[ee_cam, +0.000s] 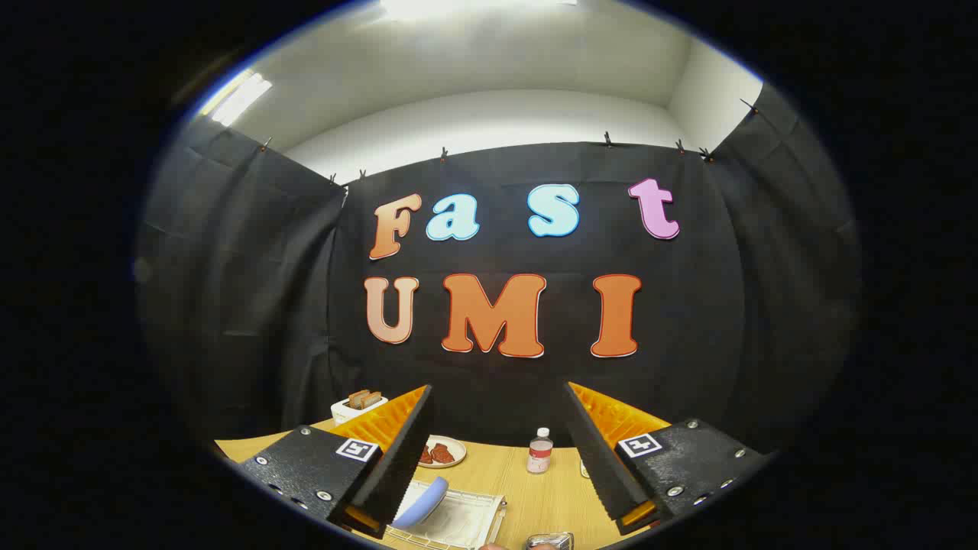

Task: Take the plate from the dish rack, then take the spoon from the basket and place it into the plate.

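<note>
My gripper [497, 458] is held high above the wooden table [535, 496] with its fingers wide apart and nothing between them. Below, just inside the left finger, a white dish rack [466, 519] lies on the table with a pale blue plate [422, 500] standing in it on edge. A shiny metal object [552, 541], maybe the basket's rim, peeks in at the near edge between the fingers; I cannot make out a spoon.
A small plate with dark red food [443, 452] sits at the back of the table beyond the left finger. A white toaster with bread slices [357, 405] stands further left. A small water bottle [540, 451] stands between the fingers, far back.
</note>
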`<state>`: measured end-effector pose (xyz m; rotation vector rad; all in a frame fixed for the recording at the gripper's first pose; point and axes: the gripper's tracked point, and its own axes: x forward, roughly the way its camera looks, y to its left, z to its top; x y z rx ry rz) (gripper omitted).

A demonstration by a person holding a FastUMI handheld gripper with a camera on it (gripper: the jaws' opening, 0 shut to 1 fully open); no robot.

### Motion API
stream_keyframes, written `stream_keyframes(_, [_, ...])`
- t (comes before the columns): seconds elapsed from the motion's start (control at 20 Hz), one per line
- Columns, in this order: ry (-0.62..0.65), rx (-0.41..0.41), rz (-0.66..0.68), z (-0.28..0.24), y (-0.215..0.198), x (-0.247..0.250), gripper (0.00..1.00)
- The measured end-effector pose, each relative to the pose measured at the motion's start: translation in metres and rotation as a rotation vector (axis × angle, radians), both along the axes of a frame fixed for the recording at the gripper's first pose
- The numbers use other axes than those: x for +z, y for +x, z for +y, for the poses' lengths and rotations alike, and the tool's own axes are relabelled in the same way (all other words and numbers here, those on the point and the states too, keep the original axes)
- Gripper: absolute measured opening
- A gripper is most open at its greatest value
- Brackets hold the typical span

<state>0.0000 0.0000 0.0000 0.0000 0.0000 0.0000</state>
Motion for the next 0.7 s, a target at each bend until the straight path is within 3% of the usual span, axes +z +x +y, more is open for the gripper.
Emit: stream_keyframes(0.7, [0.015, 0.016, 0.028, 0.01, -0.003, -0.012, 0.99])
